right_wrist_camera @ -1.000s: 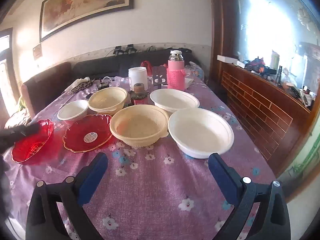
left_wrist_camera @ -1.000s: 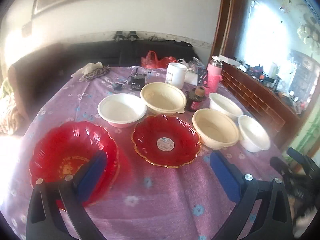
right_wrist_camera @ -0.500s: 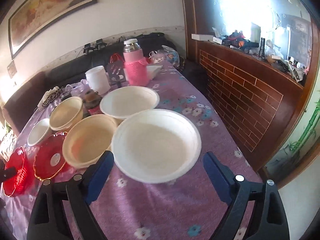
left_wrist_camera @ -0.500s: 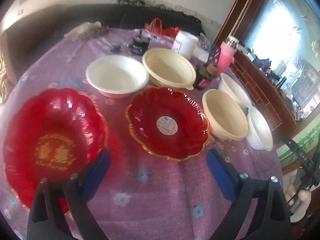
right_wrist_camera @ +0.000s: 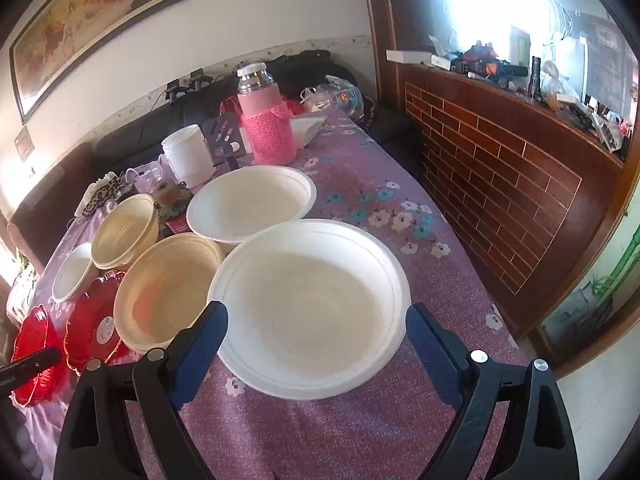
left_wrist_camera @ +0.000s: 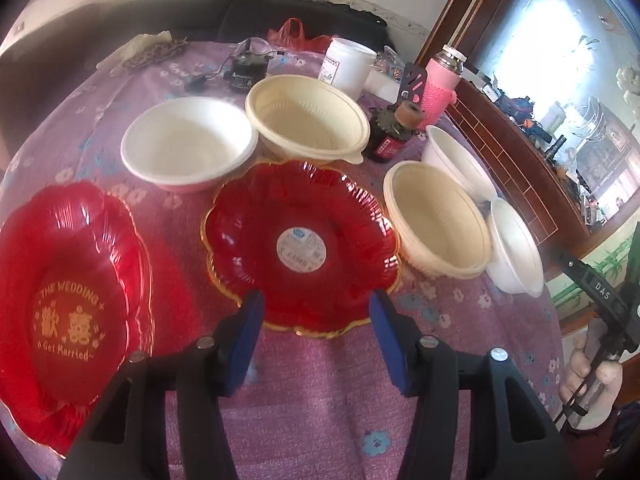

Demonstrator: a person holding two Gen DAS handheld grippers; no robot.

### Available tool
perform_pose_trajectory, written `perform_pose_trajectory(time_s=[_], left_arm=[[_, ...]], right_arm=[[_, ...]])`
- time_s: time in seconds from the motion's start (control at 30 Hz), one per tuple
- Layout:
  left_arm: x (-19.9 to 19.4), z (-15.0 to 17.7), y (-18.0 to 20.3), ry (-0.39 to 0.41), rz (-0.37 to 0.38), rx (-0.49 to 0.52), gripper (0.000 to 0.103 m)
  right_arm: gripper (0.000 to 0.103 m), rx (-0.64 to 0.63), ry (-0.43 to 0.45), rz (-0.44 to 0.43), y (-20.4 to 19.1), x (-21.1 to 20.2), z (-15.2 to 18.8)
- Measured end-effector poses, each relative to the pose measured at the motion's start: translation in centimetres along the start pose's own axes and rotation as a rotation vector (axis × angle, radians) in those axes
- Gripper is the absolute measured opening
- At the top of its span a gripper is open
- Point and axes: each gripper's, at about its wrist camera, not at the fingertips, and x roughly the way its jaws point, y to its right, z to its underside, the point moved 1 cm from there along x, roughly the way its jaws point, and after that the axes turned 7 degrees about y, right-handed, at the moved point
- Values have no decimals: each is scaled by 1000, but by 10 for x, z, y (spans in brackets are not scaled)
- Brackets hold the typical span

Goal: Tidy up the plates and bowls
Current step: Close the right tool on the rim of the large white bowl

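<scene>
1. While the left gripper (left_wrist_camera: 316, 312) hangs over the near rim of the sticker-marked red plate (left_wrist_camera: 301, 246), its jaws have just been closing; they stand half spread, and nothing is pinched between them.
2. Left of that plate lies the wedding-lettered red plate (left_wrist_camera: 70, 296) on the purple floral tablecloth (left_wrist_camera: 320, 420).
3. Behind them sit a white bowl (left_wrist_camera: 188, 146) and a cream bowl (left_wrist_camera: 306, 122); a second cream bowl (left_wrist_camera: 436, 220) is to the right.
4. Spread wide, the right gripper (right_wrist_camera: 316, 326) flanks the nearest large white bowl (right_wrist_camera: 310, 308); its pads lie just beside the rim, but contact cannot be told.
5. Another white bowl (right_wrist_camera: 250, 202) rests behind it.
</scene>
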Motion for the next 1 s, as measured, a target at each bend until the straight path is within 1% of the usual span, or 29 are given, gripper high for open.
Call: perform_pose_trajectory(time_s=[0.07,0.13,0.2,0.23,0.33,0.43,0.5,0.57,0.63,0.7,0.73,0.77,0.8,0.87,0.9,0.93,1.0], left_arm=[[1,-7,-7,-12,-7,-31,56],[-5,-11,-15,8,-4,-52,56],[-12,-12,-17,34,-29,-55,58],[-15,-12,-15,40,-27,-50,61],[-13,-11,5,29,26,2,61],[-4,-11,27,14,50,41,61],[6,-10,42,-9,78,59,61],[11,-8,52,-19,88,74,61],[15,-6,60,-24,93,85,61],[19,-2,65,-37,100,87,61],[21,0,67,-44,100,89,61],[22,2,68,-49,99,93,61],[22,3,68,-52,99,95,61],[23,7,71,-60,104,94,61],[24,8,72,-61,106,93,61],[23,9,74,-64,112,91,61],[24,11,77,-70,120,90,61]], right_arm=[[93,3,3,14,3,1,-3],[93,7,0,43,8,4,-7],[93,21,-8,77,16,9,-10],[93,27,-13,87,20,12,-11],[93,45,-30,115,30,20,-14],[93,70,-71,120,39,32,-12],[90,81,-111,118,44,42,-9],[86,97,-141,112,48,50,-6],[78,127,-171,90,52,58,-4],[64,163,-199,66,57,65,-3],[60,174,-208,55,58,66,-3],[49,188,-219,36,59,68,-1],[31,197,-228,21,60,70,0],[18,215,-236,5,62,69,3],[13,222,-231,1,63,66,3],[10,230,-226,-10,65,63,4],[10,253,-224,-34,68,55,6]])
